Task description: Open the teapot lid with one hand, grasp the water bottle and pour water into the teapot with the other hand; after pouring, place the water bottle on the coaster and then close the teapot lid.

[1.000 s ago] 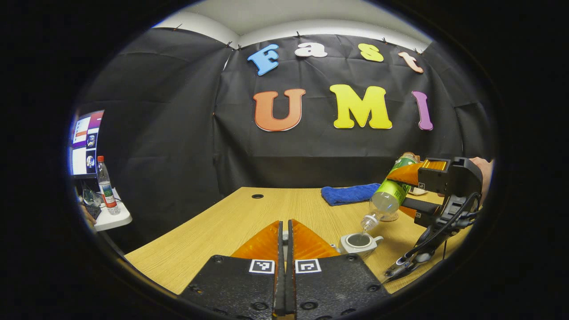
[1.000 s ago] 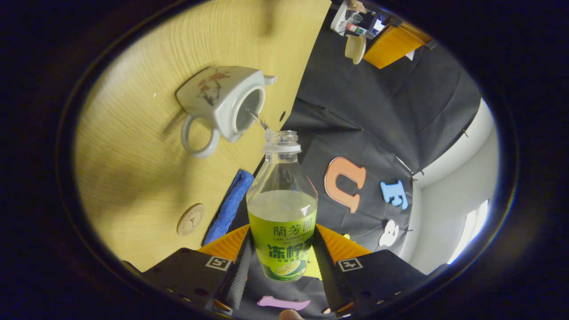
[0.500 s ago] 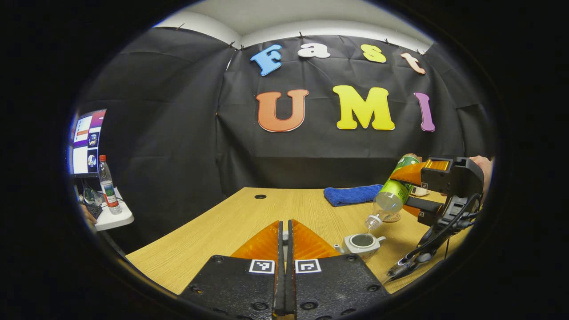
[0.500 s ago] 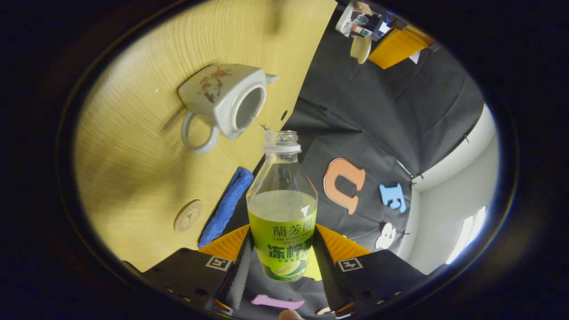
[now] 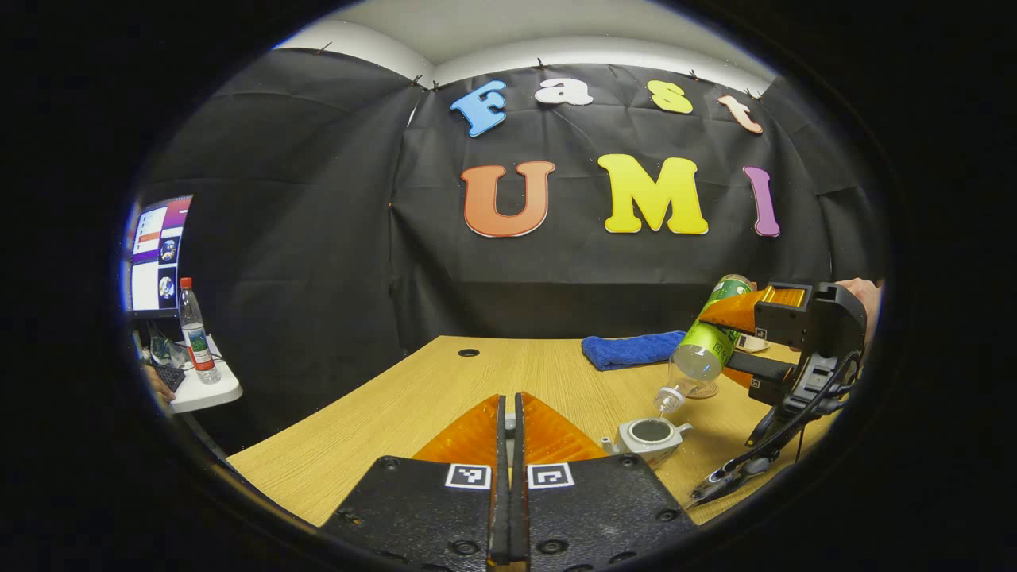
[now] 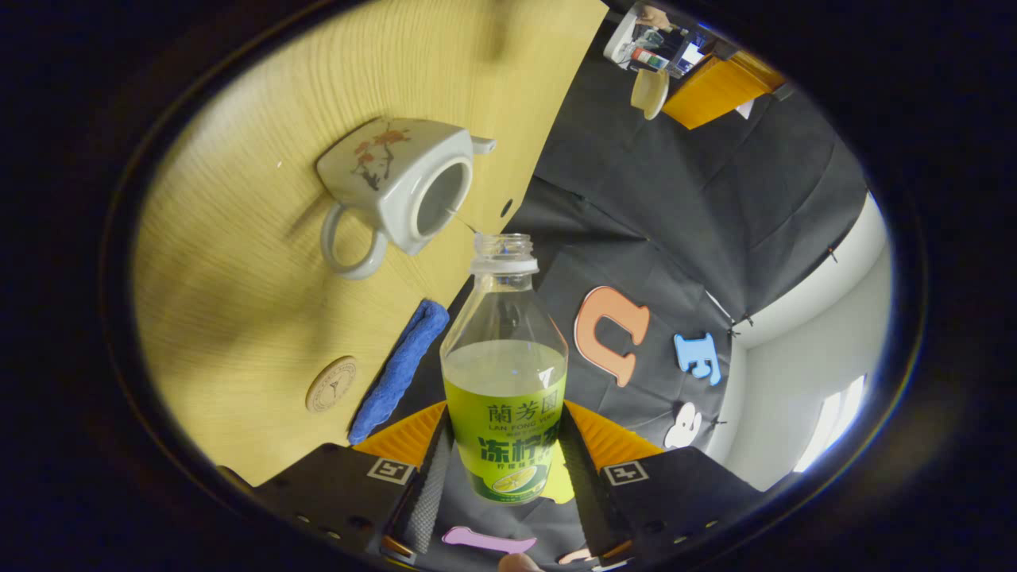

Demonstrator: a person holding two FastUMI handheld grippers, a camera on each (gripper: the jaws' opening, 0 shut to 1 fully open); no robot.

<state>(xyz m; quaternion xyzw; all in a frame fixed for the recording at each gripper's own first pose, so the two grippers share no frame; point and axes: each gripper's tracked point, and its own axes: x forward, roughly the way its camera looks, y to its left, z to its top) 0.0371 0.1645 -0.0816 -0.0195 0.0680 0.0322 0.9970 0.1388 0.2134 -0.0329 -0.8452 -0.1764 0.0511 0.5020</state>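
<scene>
The right hand-held gripper (image 6: 504, 477) has both fingers clamped on the green-labelled water bottle (image 6: 504, 381), tipped neck-down over the open teapot (image 6: 397, 187), a thin trickle running from the bottle's mouth into the opening. The teapot sits lidless on the tabletop (image 5: 413, 397), toward its right near side. Beyond it lies the round coaster (image 6: 331, 384), bare, with a blue cloth (image 5: 628, 349) just behind it at the far edge. The left hand-held gripper (image 5: 509, 445) is held low over the near edge, fingers pressed together; a bit of something pale shows between them, though I cannot tell what.
</scene>
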